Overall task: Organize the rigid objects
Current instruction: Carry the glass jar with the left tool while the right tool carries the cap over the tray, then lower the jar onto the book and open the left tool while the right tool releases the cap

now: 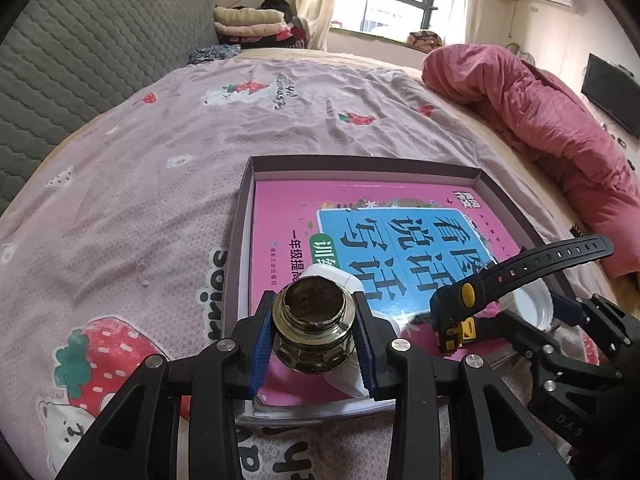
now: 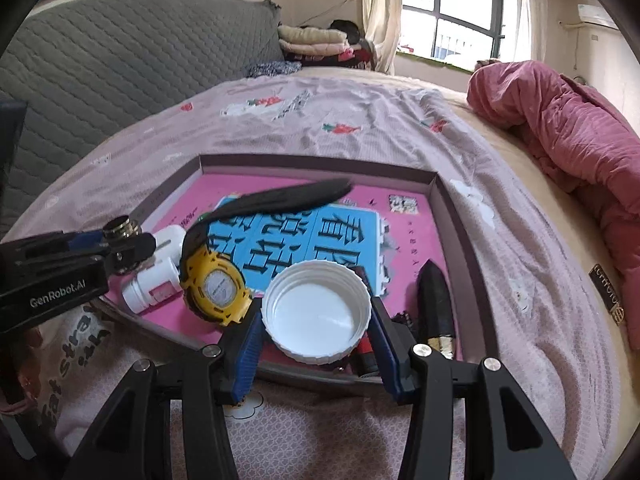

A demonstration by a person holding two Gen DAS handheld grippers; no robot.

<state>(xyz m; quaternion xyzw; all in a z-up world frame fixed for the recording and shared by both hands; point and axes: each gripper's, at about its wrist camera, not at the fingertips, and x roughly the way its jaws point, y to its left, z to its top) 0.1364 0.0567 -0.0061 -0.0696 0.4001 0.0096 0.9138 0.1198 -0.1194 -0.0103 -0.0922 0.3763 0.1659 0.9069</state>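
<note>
My left gripper [image 1: 312, 320] is shut on a small open glass jar [image 1: 310, 332] with a threaded neck, held just above the near left part of a shallow cardboard box [image 1: 360, 162]. A pink and blue book [image 1: 280, 208] lines the box. My right gripper [image 2: 318, 320] is shut on a white screw cap [image 2: 318, 312], hollow side up, over the box's near edge [image 2: 320, 162]. Inside lie a yellow watch [image 2: 216, 292] with a black strap, a white pill bottle [image 2: 150, 288] and a black pointed sheath [image 2: 436, 300]. The left gripper [image 2: 120, 236] with the jar [image 2: 124, 226] shows at the left.
The box rests on a bed with a pink strawberry-print sheet [image 1: 140, 200]. A rolled red quilt [image 1: 560, 120] lies along the right side and a grey quilted headboard [image 1: 80, 60] stands on the left. A small white case [image 2: 170, 240] and a red and black cylinder [image 2: 366, 356] also sit in the box.
</note>
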